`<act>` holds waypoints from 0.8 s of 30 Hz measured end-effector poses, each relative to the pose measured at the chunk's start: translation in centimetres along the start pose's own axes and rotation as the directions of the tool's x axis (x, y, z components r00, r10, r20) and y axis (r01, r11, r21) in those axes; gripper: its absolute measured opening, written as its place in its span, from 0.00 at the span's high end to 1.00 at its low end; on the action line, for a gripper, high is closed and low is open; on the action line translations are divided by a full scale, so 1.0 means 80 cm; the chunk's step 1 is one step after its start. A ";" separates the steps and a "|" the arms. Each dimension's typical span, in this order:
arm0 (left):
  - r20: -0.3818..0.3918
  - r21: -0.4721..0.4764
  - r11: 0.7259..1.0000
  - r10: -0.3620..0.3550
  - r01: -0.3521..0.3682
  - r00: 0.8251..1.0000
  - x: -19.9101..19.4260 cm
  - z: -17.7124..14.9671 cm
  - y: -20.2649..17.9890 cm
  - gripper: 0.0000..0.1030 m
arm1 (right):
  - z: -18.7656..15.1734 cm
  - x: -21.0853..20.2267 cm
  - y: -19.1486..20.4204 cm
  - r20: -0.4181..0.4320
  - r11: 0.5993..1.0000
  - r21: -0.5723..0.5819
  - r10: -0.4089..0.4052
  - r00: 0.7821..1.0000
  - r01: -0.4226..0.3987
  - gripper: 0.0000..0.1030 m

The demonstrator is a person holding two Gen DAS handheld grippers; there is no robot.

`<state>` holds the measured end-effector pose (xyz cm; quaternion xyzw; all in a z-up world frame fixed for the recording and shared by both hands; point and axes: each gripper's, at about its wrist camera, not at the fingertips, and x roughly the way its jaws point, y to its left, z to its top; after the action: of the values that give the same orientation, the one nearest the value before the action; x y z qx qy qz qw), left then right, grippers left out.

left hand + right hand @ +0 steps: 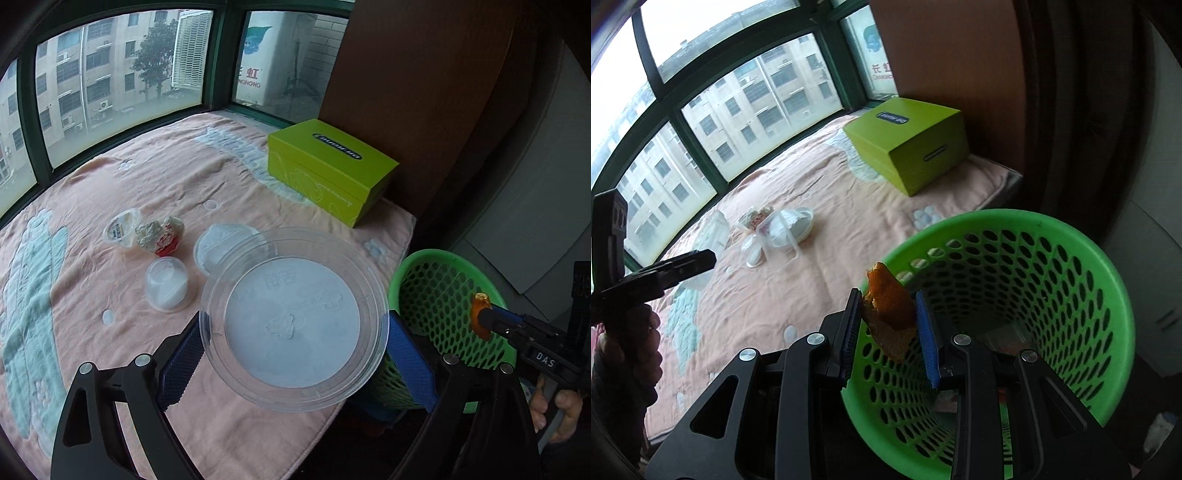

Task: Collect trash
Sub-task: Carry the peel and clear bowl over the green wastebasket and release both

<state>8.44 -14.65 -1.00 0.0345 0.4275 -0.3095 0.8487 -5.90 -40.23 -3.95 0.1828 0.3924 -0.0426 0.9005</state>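
My left gripper [295, 354] is shut on a clear round plastic bowl [293, 319] and holds it above the edge of the pink blanket [229, 177], just left of the green mesh basket [448, 295]. My right gripper [888, 325] is shut on a piece of orange peel [888, 314] and holds it over the near rim of the basket [1004, 306]. The peel also shows in the left wrist view [480, 314]. More trash lies on the blanket: a small white cup [166, 282], a crumpled wrapper [160, 236], a plastic tub [122, 227] and a clear lid [221, 245].
A lime green box [328, 168] stands at the blanket's far right corner against a brown panel. Green-framed windows run behind the blanket. The basket stands on the floor off the blanket's right edge. My left gripper appears at the left of the right wrist view [690, 264].
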 end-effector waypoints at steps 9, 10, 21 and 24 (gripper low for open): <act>0.000 0.081 0.995 -0.058 0.058 0.998 0.007 0.022 -0.072 0.13 | -0.014 -0.010 -0.050 0.008 0.996 0.087 -0.031 0.999 0.031 0.65; 0.000 0.089 0.994 -0.062 0.062 0.998 0.007 0.022 -0.078 0.13 | -0.014 -0.011 -0.055 0.011 0.995 0.097 -0.029 1.000 0.028 0.62; -0.021 0.138 0.986 -0.089 0.091 0.996 0.026 0.028 -0.133 0.13 | -0.009 -0.037 -0.086 0.061 0.992 0.122 -0.035 0.998 0.027 0.49; -0.034 0.139 0.985 -0.094 0.098 0.995 0.033 0.026 -0.145 0.13 | -0.009 -0.048 -0.092 0.082 0.992 0.122 -0.042 0.996 0.032 0.43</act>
<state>4.65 -25.95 0.75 0.0779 0.4171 -0.3789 0.8224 -10.65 -47.07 -3.81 0.2276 0.3542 -0.0906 0.9025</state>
